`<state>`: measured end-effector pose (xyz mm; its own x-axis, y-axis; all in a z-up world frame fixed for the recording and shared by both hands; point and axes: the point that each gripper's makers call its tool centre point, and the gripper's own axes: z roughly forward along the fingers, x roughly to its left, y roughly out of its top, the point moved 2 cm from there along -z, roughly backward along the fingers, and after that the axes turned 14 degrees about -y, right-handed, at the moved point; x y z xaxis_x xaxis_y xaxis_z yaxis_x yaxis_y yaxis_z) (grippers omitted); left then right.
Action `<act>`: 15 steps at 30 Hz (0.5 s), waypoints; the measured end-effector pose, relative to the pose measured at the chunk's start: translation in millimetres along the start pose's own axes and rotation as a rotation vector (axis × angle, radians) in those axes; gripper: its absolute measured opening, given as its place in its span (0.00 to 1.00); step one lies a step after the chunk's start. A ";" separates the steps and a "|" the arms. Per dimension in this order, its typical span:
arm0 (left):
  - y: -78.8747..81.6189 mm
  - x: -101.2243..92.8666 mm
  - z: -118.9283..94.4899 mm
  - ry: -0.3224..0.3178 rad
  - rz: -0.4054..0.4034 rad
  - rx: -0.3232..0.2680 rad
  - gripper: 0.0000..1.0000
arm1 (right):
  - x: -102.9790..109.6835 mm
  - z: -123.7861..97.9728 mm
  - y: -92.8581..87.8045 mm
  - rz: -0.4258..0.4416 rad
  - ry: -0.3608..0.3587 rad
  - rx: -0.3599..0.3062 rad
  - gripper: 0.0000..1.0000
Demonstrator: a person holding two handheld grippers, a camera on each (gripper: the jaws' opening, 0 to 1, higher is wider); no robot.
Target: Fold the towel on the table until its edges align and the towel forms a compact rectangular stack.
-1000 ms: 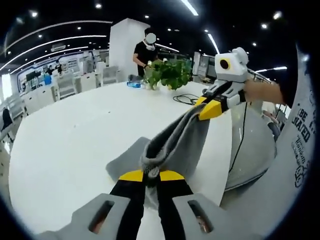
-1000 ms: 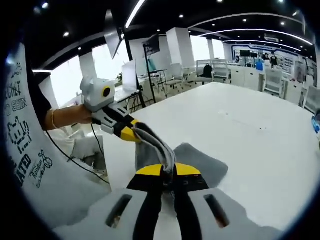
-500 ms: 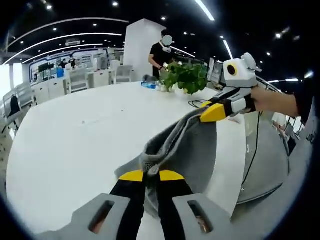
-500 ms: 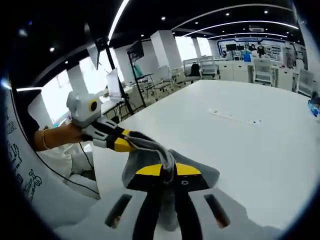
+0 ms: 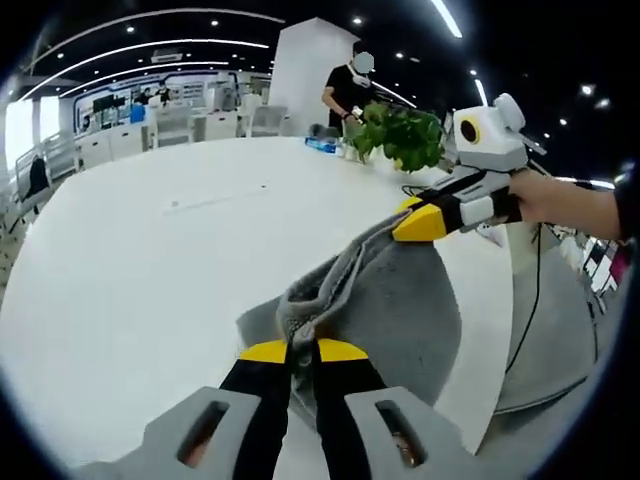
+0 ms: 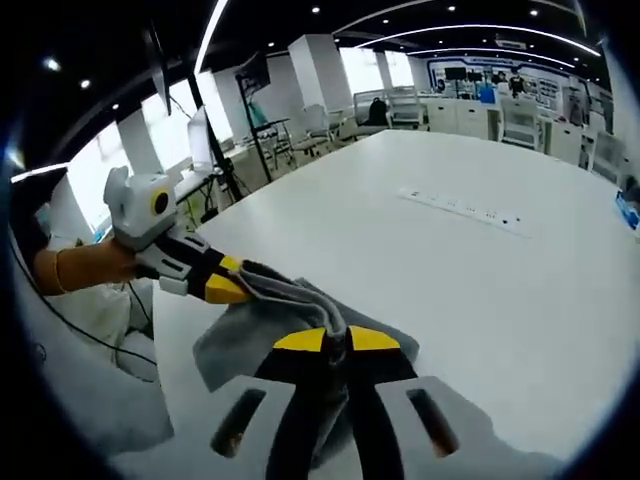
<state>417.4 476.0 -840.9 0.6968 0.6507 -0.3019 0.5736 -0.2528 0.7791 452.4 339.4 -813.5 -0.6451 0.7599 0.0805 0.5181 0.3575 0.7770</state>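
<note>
Pinching a bunched corner of the grey towel point(image 5: 400, 310), my left gripper point(image 5: 302, 352) has its yellow-tipped jaws pressed together on the cloth, which wells up in a thick fold just above them. From that fold the towel's upper edge runs as a rolled ridge up and to the right to my right gripper point(image 5: 420, 222), whose jaws are clamped on the far corner. Between the two grips the cloth hangs as a broad rounded sheet, its lower part lying on the white table point(image 5: 150, 260).

In the right gripper view, my right gripper point(image 6: 335, 340) is closed on the towel point(image 6: 240, 335) in the same way, the fabric squeezed between the yellow tips. The rolled edge leads left to my left gripper point(image 6: 228, 291), shut on its corner, with my hand point(image 6: 75, 268) behind it. Below that edge the towel spreads on the table point(image 6: 480, 280) near its rim.

Farther out in the left gripper view, a leafy potted plant point(image 5: 405, 135) stands at the table's far side; its pot is hidden, so I cannot tell what holds it. A person in a black top point(image 5: 350, 90) stands just behind it, and a small blue object point(image 5: 322, 146) lies on the table beside the plant. A black cable point(image 5: 530, 300) hangs down past the table edge on the right.
</note>
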 end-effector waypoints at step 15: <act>-8.9 18.2 20.8 0.006 -0.078 0.011 0.08 | -18.4 33.5 -21.8 -0.020 -0.028 0.051 0.05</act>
<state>434.0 475.2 -864.7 0.6471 0.6729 -0.3584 0.6311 -0.2091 0.7470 471.8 335.8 -852.9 -0.6400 0.7669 0.0471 0.5335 0.3994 0.7456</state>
